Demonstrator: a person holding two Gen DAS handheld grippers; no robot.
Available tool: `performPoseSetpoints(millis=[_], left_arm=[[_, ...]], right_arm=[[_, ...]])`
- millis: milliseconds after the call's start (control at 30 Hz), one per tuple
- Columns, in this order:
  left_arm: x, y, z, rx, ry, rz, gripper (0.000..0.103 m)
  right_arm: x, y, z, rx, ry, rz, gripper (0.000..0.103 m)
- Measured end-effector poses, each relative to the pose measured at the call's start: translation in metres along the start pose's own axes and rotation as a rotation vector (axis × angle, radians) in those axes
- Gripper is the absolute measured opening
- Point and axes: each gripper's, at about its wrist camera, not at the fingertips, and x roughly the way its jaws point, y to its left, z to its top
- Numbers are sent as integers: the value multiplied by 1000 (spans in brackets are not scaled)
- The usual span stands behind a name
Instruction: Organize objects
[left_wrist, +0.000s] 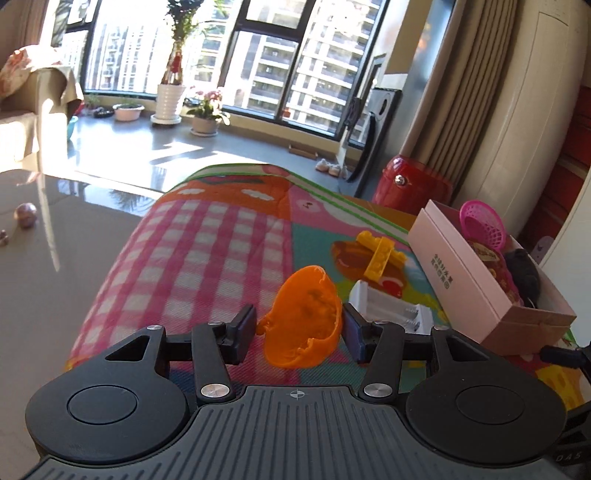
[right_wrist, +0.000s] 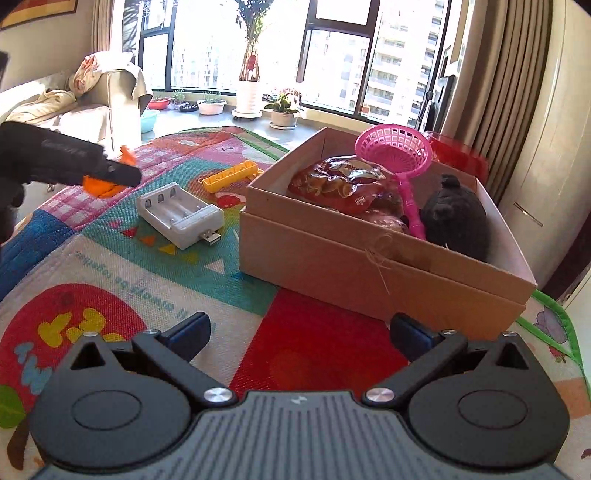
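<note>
Lying loose: one charger (right_wrist: 180, 215), one yellow brick (right_wrist: 229, 177)

The left wrist view looks from just behind the left gripper (left_wrist: 300, 334), angled down and forward over a bright patterned mat (left_wrist: 207, 236) toward a wide window (left_wrist: 229, 55). It sits close above the mat's left part, with the cardboard box (left_wrist: 491, 273) off at the right edge. The right wrist view looks from behind the right gripper (right_wrist: 299, 332), also tilted down toward the same window (right_wrist: 343, 55), and sits nearer the box (right_wrist: 369, 254), which fills its right half. Both views share the mat (right_wrist: 155, 266), the box, the white charger (left_wrist: 388, 306) (right_wrist: 180, 214), the yellow brick (left_wrist: 380, 258) (right_wrist: 229, 176) and the window plants. The right view also catches the left gripper (right_wrist: 110, 171) from the side, at its left edge.
</note>
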Motion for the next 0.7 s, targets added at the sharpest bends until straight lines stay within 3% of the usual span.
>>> performPoseSetpoints(millis=[133, 300, 367, 400, 533, 700], left_arm=[[-24, 26, -12, -88, -62, 7, 54], [-32, 41, -16, -183, -131, 17, 54], [-34, 44, -16, -196, -143, 6, 54], [-35, 46, -16, -202, -149, -1, 54], [-38, 47, -17, -212, -176, -24, 54], [-39, 49, -17, -220, -189, -42, 54]], right_arm=[[-10, 27, 24, -46, -35, 91, 103], [1, 65, 78, -70, -44, 163, 102], [17, 73, 107, -43, -34, 176, 86], [26, 76, 120, -34, -27, 177, 83], [77, 80, 159, -27, 77, 80, 56], [137, 65, 172, 19, 240, -33, 50]])
